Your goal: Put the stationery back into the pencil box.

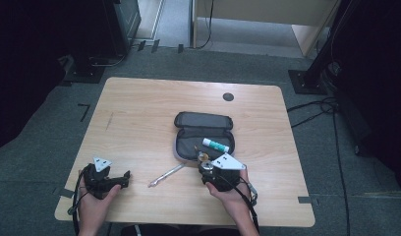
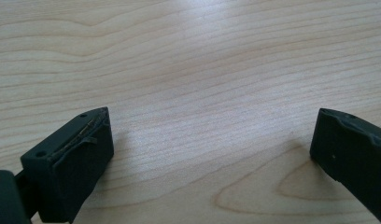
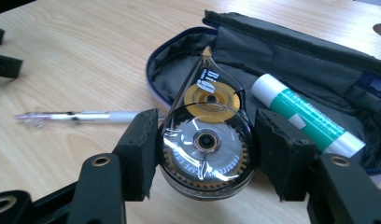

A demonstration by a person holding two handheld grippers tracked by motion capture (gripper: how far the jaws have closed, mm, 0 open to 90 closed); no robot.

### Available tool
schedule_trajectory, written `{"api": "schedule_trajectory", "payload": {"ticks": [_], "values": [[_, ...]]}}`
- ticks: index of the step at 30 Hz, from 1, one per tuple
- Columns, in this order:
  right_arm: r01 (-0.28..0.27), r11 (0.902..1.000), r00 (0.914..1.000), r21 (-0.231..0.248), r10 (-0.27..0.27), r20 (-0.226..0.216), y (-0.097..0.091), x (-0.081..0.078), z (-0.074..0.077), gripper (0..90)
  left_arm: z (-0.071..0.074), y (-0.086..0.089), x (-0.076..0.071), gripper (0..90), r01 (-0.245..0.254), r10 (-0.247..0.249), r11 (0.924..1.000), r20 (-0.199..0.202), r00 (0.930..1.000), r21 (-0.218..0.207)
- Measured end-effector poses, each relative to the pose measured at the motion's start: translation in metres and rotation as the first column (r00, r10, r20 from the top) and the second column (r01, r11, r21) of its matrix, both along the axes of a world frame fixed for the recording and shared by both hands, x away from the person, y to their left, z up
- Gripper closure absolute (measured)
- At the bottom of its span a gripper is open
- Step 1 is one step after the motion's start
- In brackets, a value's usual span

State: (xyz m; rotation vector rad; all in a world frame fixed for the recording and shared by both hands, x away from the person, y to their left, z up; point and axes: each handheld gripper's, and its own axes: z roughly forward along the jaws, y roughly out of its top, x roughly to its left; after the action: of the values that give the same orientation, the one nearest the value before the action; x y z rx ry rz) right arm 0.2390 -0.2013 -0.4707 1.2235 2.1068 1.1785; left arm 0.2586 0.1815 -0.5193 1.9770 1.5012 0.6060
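Clear-shelled correction tape dispenser point(image 3: 207, 140) clamped flat between the pads of the right tool point(image 3: 206, 154), raised just off the worktop point(image 3: 86, 56) at the near rim of the open grey pencil case point(image 3: 291, 60). Pointed nose and long axis aimed away from the hand, into the case. Glue stick point(image 3: 310, 116) already lying inside; pen point(image 3: 81, 116) left out on the wood beside it. Probably midway through packing. Left tool point(image 2: 212, 140) resting wide open, gripping nothing.
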Motion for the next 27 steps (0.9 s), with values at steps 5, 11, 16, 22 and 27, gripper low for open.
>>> {"api": "schedule_trajectory", "payload": {"ticks": [5, 11, 16, 22, 27], "values": [[0.001, 1.0000, 0.9998, -0.010, -0.001, -0.019, 0.000, 0.012, -0.003, 42.3, 0.000, 0.000, 0.000, 0.0, 0.000, 0.000, 1.0000, 0.000, 1.0000, 0.000], [-0.009, 0.9999, 0.9995, -0.013, 0.009, -0.032, 0.001, 0.023, -0.007, 42.3, 0.000, 0.000, 0.000, 0.0, 0.000, 0.000, 1.0000, 0.000, 1.0000, 0.000], [-0.023, 0.9996, 0.9987, -0.015, 0.022, -0.047, 0.003, 0.030, -0.009, 42.2, 0.000, 0.000, 0.000, 0.0, 0.000, 0.000, 1.0000, 0.000, 1.0000, 0.000], [-0.049, 0.9988, 0.9960, -0.008, 0.048, -0.075, 0.003, 0.041, -0.014, 42.2, 0.000, 0.000, 0.000, 0.0, 0.000, 0.000, 1.0000, 0.000, 1.0000, 0.000], [-0.079, 0.9968, 0.9910, 0.014, 0.080, -0.107, 0.002, 0.049, -0.018, 42.0, 0.000, 0.000, 0.000, 0.0, 0.000, 0.000, 1.0000, 0.000, 1.0000, 0.000]]}}
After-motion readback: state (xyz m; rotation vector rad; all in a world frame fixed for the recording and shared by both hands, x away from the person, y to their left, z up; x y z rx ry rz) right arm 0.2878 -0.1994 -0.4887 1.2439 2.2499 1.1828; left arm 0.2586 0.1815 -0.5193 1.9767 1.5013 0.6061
